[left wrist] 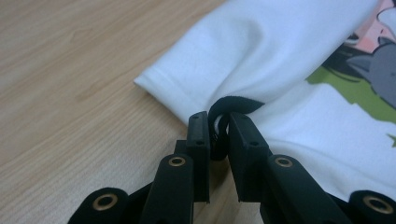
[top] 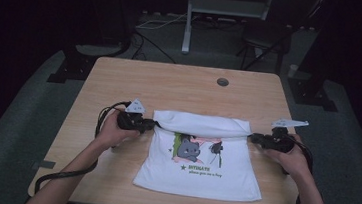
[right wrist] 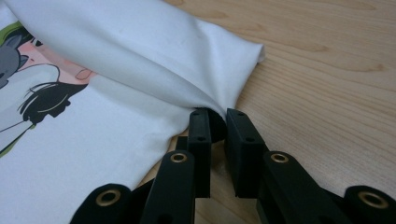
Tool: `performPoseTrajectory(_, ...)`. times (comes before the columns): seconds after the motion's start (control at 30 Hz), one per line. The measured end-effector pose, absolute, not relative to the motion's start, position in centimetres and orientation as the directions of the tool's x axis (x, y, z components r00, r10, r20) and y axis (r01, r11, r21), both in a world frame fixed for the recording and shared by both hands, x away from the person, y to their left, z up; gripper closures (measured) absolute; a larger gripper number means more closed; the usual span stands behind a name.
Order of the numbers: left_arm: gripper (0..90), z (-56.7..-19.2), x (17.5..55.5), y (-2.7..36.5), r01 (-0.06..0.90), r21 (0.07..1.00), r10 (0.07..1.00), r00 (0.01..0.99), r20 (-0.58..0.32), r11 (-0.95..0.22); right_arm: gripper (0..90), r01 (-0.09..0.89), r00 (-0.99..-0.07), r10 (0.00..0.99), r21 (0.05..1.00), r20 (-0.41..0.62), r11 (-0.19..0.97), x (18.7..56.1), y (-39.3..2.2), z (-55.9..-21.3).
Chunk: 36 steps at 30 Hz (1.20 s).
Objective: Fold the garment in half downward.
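A white cotton T-shirt with a printed grey cat cartoon and green lettering [top: 200, 159] lies on the light wooden table [top: 120, 81], a little nearer the near edge than the far one and roughly centred between left and right. Its far part is folded over towards the near side, so a soft rolled fold runs from left to right across the top of the print, while the near hem lies flat and spread close to the table's near edge. The left tool [top: 152, 125], held in the person's left hand [top: 114, 131], sits at the left end of that fold; in the left gripper view [left wrist: 218, 135] its two black jaws are clamped together on a bunched pinch of the shirt's fabric, with a dark strip of trim looped just above the tips. The right tool [top: 252, 137], held in the right hand [top: 295, 157], sits at the right end of the fold; in the right gripper view [right wrist: 218, 122] its jaws are likewise drawn in tight on a gathered corner of the white cloth, which pulls up into creases from the grip. Both tools lie low, close to the table surface, facing each other across the shirt. A small round grey grommet [top: 222, 81] is set in the table near its far edge, well apart from the shirt.
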<state>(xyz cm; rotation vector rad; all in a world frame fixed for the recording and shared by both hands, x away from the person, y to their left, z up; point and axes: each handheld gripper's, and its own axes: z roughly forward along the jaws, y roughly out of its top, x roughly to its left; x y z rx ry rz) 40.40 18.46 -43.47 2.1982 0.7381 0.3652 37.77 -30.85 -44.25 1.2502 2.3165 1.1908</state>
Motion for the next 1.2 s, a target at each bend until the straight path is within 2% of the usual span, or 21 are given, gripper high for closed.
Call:
performPoseTrajectory(0.17, 78.6, -43.5, 40.2, 18.4, 0.389, 0.743, 0.608, 0.793, 0.031, -0.545, 80.1, 0.585, -0.593, 0.791, 0.756, 0.151, 0.293, 37.7, -30.9, -44.4)
performPoseTrajectory(0.33, 75.8, -43.5, 40.1, 18.4, 0.388, 0.742, 0.609, 0.793, 0.035, -0.547, 75.9, 0.579, -0.594, 0.793, 0.756, 0.135, 0.305, 37.7, -30.8, -44.3)
performPoseTrajectory(0.37, 73.7, -43.5, 40.1, 18.4, 0.382, 0.750, 0.607, 0.794, 0.033, -0.540, 74.1, 0.578, -0.593, 0.794, 0.756, 0.131, 0.307, 37.6, -30.7, -44.2)
performPoseTrajectory(0.53, 49.7, -42.6, 39.8, 19.0, 0.383, 0.790, 0.649, 0.761, 0.023, -0.478, 62.2, 0.540, -0.581, 0.800, 0.807, 0.150, 0.240, 37.0, -31.5, -42.9)
performPoseTrajectory(0.63, 41.2, -42.2, 39.8, 19.5, 0.398, 0.806, 0.676, 0.737, 0.004, -0.439, 58.8, 0.519, -0.558, 0.813, 0.834, 0.167, 0.185, 37.0, -32.4, -41.9)
performPoseTrajectory(0.8, 38.0, -42.1, 40.1, 19.8, 0.412, 0.827, 0.700, 0.713, -0.031, -0.383, 53.8, 0.556, -0.513, 0.828, 0.823, 0.226, 0.119, 37.8, -32.6, -42.0)
performPoseTrajectory(1.2, 36.7, -43.4, 40.9, 19.7, 0.438, 0.788, 0.676, 0.736, -0.038, -0.433, 52.5, 0.624, -0.505, 0.817, 0.772, 0.278, 0.122, 38.8, -30.7, -44.2)
